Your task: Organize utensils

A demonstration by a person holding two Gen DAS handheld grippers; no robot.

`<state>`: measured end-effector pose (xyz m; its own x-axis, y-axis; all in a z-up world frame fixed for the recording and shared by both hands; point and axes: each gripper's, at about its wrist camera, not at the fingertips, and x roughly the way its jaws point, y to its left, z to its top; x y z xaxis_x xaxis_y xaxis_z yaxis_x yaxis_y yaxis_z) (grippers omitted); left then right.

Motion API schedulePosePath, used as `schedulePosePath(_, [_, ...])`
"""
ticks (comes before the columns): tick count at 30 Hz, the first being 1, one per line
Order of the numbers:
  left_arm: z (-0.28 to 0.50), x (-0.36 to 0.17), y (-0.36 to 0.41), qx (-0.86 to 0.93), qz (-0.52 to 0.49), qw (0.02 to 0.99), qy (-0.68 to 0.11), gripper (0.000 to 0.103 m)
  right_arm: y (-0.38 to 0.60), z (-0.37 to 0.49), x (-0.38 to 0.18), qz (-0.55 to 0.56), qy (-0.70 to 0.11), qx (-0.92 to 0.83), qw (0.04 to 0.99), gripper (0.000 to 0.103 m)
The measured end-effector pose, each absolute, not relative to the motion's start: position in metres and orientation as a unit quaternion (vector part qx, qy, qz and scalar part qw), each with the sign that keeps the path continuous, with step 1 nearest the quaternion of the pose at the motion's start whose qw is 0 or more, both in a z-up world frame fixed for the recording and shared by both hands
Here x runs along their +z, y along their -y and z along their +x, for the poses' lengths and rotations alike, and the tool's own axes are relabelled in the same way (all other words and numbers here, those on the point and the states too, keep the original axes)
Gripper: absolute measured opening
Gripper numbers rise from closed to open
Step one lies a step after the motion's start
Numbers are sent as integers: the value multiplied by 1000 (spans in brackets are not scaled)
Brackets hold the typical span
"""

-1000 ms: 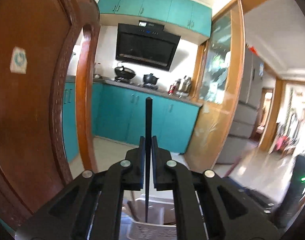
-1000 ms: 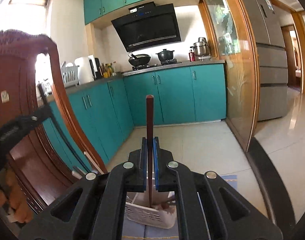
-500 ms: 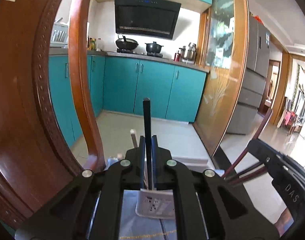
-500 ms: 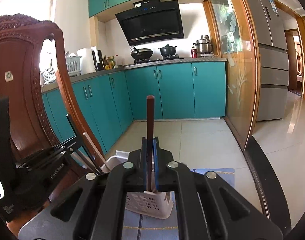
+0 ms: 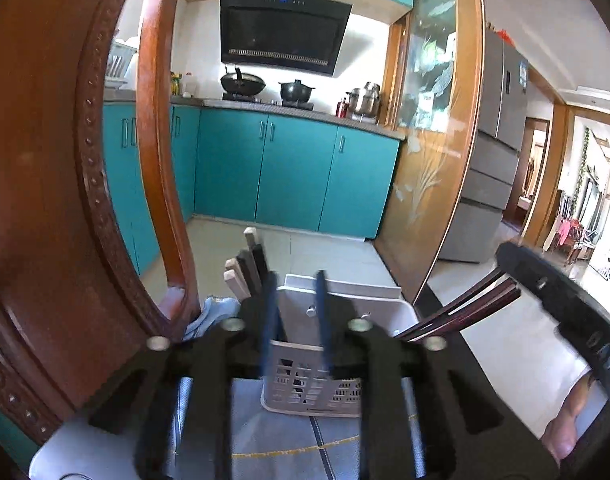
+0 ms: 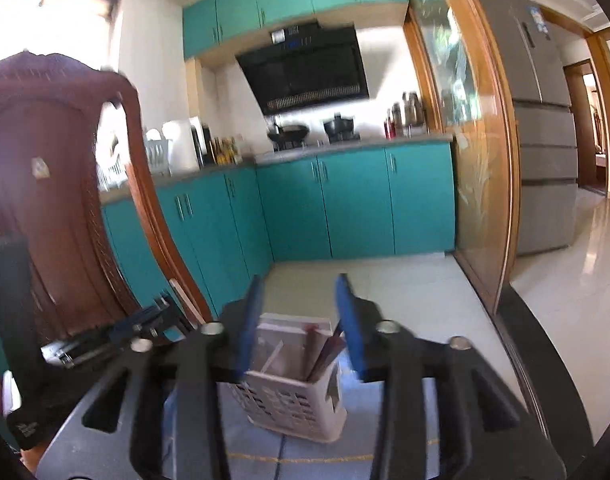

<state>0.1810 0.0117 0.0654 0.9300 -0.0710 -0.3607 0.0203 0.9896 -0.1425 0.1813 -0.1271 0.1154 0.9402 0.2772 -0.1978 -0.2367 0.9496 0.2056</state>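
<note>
A white slotted basket [image 5: 313, 384] stands on the table straight ahead of my left gripper [image 5: 296, 280]. Its jaws are opening and nothing is between them. Several dark and pale chopsticks [image 5: 245, 268] stand in the basket's left side, and reddish-brown chopsticks [image 5: 465, 312] lean out to the right. My right gripper [image 6: 300, 280] hovers just before the same basket [image 6: 289, 408]. Its jaws are opening too, with nothing between the blue pads. Reddish chopsticks [image 6: 325, 348] stand inside the basket. One black finger [image 5: 545, 280] of the right gripper shows in the left wrist view.
A carved wooden chair back [image 5: 45, 200] rises close on the left, also visible as the chair back [image 6: 45, 200]. A blue-grey mat [image 5: 289, 432] lies under the basket, with a blue cloth [image 5: 213, 312] beside it. A hand [image 5: 565, 420] shows at lower right. Teal cabinets stand behind.
Each gripper was shut on one upright chopstick; both have now opened and the chopsticks are out of the jaws. The left gripper sank toward the basket and the right one shifted sideways.
</note>
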Motion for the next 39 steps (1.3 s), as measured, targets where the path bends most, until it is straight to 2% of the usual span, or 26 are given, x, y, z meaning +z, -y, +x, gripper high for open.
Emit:
schedulePosePath(5, [151,67,-14,-17,-55,985,-161,48,136,141,109,83,-67,135,985,68])
schedulePosePath(7, [141,64,-15,-12,-53,986,-159,61,136,126,96,65,-62,130,987,75])
schedulePosePath(9, [126,60,-15,-7,-50,986,-159,66,135,109,77,40,-66,118,990,88])
schedulePosePath(12, [109,50,-16,-1,-47,985,-166,79,130,94,58,9,-81,108,991,98])
schedulePosePath(15, [92,38,-16,-4,-45,984,-173,88,121,82,45,-29,-93,100,990,100])
schedulePosePath(18, [77,30,-13,0,-29,985,-173,92,116,75,38,-58,-97,84,990,100])
schedulePosePath(23, [57,24,-9,13,-9,987,-160,99,121,73,38,-34,-102,77,991,100])
schedulePosePath(39, [43,17,-12,15,9,987,-161,99,128,65,35,-25,-94,79,992,100])
